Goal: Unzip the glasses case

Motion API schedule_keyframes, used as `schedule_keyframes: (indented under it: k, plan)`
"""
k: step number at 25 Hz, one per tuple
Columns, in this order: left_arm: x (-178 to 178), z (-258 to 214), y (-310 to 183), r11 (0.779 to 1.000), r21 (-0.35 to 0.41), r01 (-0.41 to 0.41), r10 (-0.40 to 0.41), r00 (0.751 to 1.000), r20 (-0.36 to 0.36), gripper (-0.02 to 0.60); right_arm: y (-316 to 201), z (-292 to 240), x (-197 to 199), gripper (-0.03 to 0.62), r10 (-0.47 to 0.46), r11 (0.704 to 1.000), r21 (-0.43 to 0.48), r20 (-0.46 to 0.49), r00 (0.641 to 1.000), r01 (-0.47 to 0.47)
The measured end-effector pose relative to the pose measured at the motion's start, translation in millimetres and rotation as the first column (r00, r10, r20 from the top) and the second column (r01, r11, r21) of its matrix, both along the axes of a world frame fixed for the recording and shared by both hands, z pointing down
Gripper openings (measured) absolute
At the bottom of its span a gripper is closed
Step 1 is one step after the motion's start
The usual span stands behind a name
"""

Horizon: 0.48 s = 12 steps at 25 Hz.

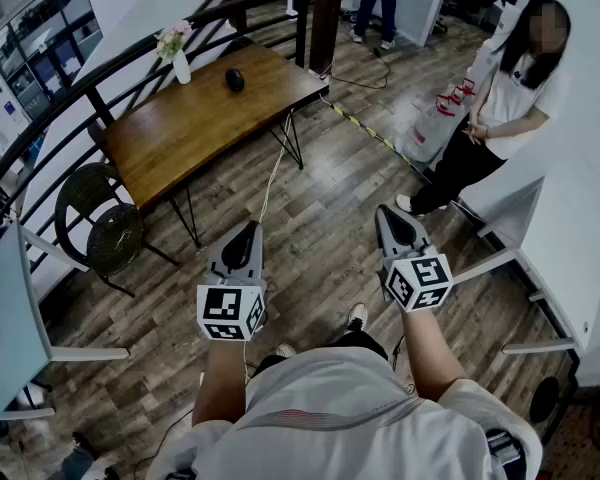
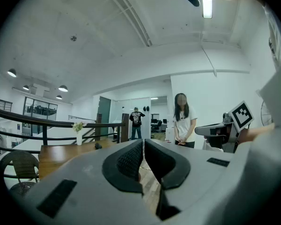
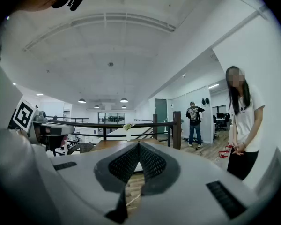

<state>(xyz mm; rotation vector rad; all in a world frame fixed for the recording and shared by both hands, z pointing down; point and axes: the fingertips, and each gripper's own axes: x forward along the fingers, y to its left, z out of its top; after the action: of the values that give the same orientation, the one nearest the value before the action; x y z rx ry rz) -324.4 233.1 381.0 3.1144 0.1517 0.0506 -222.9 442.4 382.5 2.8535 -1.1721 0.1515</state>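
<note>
Both jaws pressed together, empty: left gripper [image 1: 249, 227], right gripper [image 1: 384, 212]. Wooden table [image 1: 205, 123] at 11 o'clock, chair [image 1: 98, 220] at 9, bystander [image 1: 502, 108] at 2.

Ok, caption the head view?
Shut, empty left gripper and right gripper held over the floor, short of the wooden table.

Even, cool indoor light fills every view. High above the left tool [image 2: 143, 142] a ceiling strip lamp [image 2: 207, 6] glares white; round ceiling lamps [image 3: 124, 100] glow far beyond the right tool [image 3: 138, 145]. Both gripper views bend strongly and darken to black corners, and the tools' near bodies look soft. Shadows on the floor [image 1: 330, 198] are faint.
</note>
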Motion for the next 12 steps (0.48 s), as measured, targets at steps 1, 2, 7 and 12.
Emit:
schedule_keyframes:
  k: [1, 2, 7, 12]
  plan:
    - [0.1, 0.5, -0.7, 1.000, 0.001, -0.001, 0.001, 1.000, -0.001, 0.025, -1.2, 0.3, 0.1, 0.051, 0.000, 1.000, 0.001, -0.002, 1.000, 0.000]
    - [0.1, 0.8, -1.4, 1.000, 0.002, -0.003, 0.003, 1.000, -0.001, 0.025, -2.5, 0.6, 0.2, 0.051, 0.001, 1.000, 0.001, -0.004, 1.000, -0.001]
    - [-1.6, 1.9, -5.6, 1.000, 0.005, -0.007, 0.007, 1.000, -0.001, 0.025, -10.1, 2.1, -2.0, 0.051, -0.003, 1.000, 0.000, -0.004, 1.000, 0.003]
    - [1.2, 1.1, -7.9, 1.000, 0.008, -0.009, 0.009, 1.000, 0.003, 0.025, -14.2, 1.4, 0.9, 0.051, -0.005, 1.000, -0.001, -0.005, 1.000, 0.005]
